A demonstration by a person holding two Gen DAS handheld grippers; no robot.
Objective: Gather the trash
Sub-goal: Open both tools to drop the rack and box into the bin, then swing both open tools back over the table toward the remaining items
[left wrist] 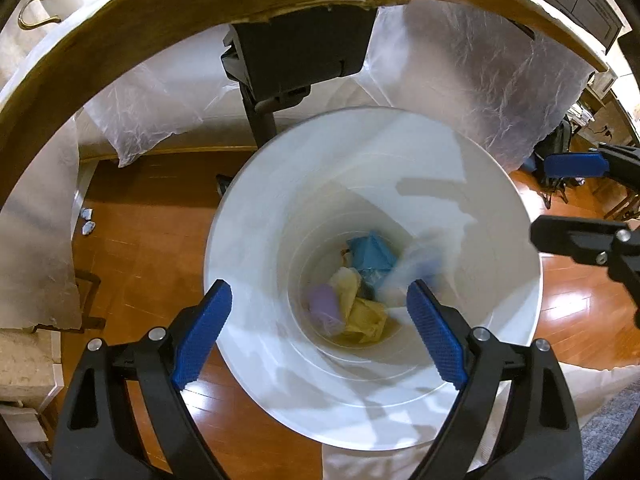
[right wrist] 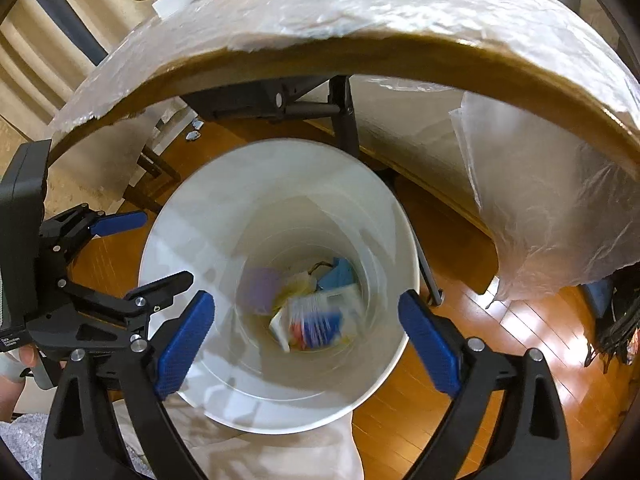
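Observation:
A white bin (left wrist: 240, 216) stands on the wooden floor, and both wrist views look straight down into it. At its bottom lie blue (left wrist: 370, 254), yellow (left wrist: 360, 312) and purple (left wrist: 324, 304) crumpled pieces. My left gripper (left wrist: 319, 288) hangs open over the bin mouth with nothing pressed between its pads. A blurred pale blue piece (left wrist: 412, 272) is in the air inside the bin, beside the right pad. My right gripper (right wrist: 306, 300) is also open above the bin (right wrist: 180, 216). Below it a blurred white, red and blue wrapper (right wrist: 316, 322) is inside the bin. Each gripper shows at the edge of the other's view.
A wooden table edge (left wrist: 120, 20) draped in clear plastic sheet (left wrist: 472, 76) arcs above the bin, with a black table leg (left wrist: 260, 120) behind it. Small crumpled scraps (left wrist: 86, 220) lie on the floor at left. A dark bag (right wrist: 616, 320) sits at right, and white cloth (right wrist: 280, 456) lies under the bin.

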